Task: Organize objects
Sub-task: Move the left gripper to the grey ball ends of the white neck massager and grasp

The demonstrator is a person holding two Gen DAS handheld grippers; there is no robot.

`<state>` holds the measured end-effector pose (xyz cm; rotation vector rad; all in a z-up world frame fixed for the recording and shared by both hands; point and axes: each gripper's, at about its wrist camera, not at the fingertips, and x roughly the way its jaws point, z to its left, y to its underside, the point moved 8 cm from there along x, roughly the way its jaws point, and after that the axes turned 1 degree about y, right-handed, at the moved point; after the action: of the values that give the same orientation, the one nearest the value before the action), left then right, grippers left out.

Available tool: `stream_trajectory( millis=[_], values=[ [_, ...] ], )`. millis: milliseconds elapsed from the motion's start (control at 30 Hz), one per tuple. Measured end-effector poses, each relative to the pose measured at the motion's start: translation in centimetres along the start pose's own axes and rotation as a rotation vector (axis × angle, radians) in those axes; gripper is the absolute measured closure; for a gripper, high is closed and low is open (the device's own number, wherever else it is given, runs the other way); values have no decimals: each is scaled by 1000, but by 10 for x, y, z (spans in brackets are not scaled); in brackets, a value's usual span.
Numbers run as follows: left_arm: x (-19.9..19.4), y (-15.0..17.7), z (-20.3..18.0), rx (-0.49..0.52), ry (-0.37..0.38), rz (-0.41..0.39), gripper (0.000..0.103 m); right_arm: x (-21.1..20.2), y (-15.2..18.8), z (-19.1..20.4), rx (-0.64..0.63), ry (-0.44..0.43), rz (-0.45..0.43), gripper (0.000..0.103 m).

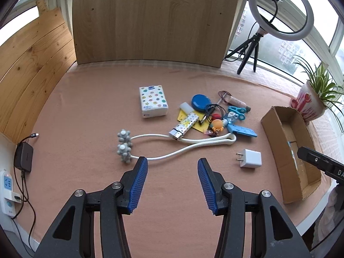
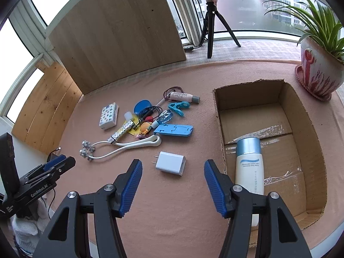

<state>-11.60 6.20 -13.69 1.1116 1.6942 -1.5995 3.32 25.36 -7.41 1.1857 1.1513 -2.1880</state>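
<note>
Both tools hang empty over the near edge of the desk (image 1: 86, 107), tilted down toward the clutter. The left tool (image 1: 173, 165) has its jaws parted with nothing between them; the right tool (image 2: 173, 167) is likewise apart and grips nothing. A lotion bottle (image 2: 249, 167) already lies in the cardboard box (image 2: 309, 133) at the right side, evidently the collecting place. The white charger plug (image 2: 171, 163) sits apart from the pile, nearest the right tool, so it looks the easiest next pick.

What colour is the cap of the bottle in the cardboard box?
Metallic light blue, on a white bottle; the right wrist view shows it best.
</note>
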Motion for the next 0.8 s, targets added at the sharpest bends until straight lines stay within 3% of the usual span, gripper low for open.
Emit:
stream_trajectory(
  millis=[300, 567, 800],
  values=[
    [30, -14, 61, -58, -23, 43, 26, 32, 6, 19, 2, -9, 65, 46],
    [81, -37, 90, -77, -37, 105, 25, 39, 13, 30, 30, -16, 81, 46],
    [114, -48, 92, -55, -12, 153, 26, 38, 21, 22, 85, -4, 87, 46]
  ],
)
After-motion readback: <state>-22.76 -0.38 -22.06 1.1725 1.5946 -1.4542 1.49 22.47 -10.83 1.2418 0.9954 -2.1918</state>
